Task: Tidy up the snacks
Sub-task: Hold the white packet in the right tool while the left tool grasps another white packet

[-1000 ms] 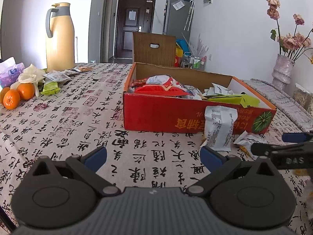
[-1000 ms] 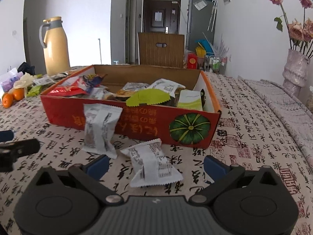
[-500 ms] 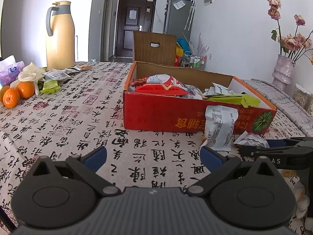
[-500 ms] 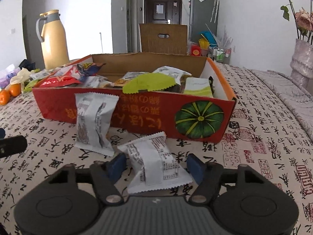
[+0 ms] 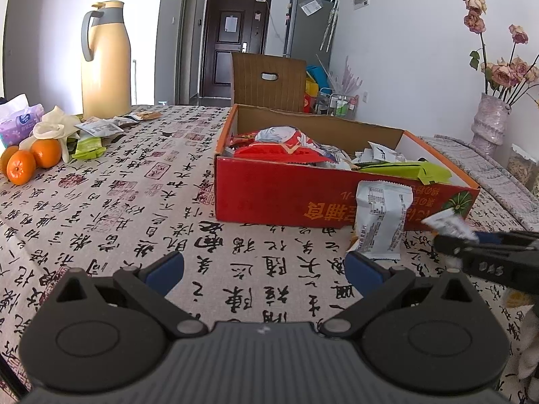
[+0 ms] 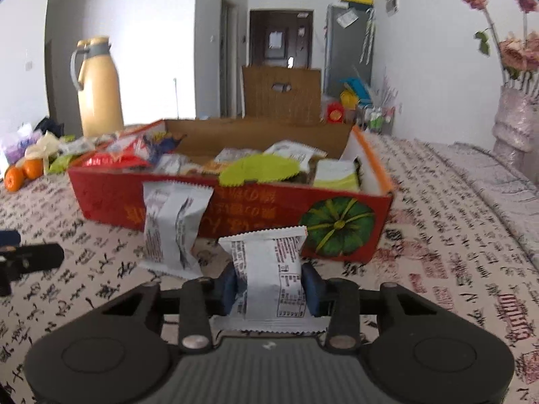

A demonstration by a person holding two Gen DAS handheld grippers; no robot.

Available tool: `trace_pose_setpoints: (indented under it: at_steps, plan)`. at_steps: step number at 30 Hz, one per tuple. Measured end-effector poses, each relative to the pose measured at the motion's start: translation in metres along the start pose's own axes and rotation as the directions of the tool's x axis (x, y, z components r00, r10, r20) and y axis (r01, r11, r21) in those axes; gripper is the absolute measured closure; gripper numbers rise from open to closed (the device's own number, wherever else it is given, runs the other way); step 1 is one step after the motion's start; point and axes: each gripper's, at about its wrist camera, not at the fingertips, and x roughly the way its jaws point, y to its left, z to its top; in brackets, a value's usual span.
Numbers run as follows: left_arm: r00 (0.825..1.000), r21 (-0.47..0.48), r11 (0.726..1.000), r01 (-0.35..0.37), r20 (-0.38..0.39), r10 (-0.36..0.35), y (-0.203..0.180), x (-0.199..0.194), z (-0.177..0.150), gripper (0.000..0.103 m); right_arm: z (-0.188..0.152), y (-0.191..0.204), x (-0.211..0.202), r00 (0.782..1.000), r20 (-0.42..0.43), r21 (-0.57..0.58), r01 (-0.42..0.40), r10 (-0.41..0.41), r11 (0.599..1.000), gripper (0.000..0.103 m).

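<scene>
Our right gripper pinches the light, crinkly white snack packet across its middle, off the table before the red box's front wall; our left gripper gapes, holding nothing.

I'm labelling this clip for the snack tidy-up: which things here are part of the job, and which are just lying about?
Part of the job:
- white snack packet gripped in the right tool
- second white packet leaning on the box
- red snack box, already holding snacks
- left tool, open

Just lying about:
- yellow thermos
- oranges
- flower vase
- tissue pack
</scene>
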Motion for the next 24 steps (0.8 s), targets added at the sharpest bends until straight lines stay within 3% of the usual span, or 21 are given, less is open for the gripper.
trace_pose_setpoints:
  at_steps: [9,20,24]
  plan:
    - [1.0,0.005,1.0,-0.015,-0.004,0.015,-0.002,0.002,0.0,0.0,-0.004,-0.024,-0.027,0.995,0.087,0.081,0.05,-0.057,0.995,0.064]
    - [0.997,0.012,0.997,-0.075,-0.005,0.075,-0.006,-0.001,0.003,0.0,-0.011,-0.033,-0.024,0.989,0.124,0.141,0.061,-0.079,0.988,0.064]
    - [0.998,0.019,0.998,-0.067,0.008,0.067,-0.011,-0.009,0.013,0.0,-0.012,-0.035,-0.026,0.988,0.134,0.151,0.05,-0.071,0.987,0.064]
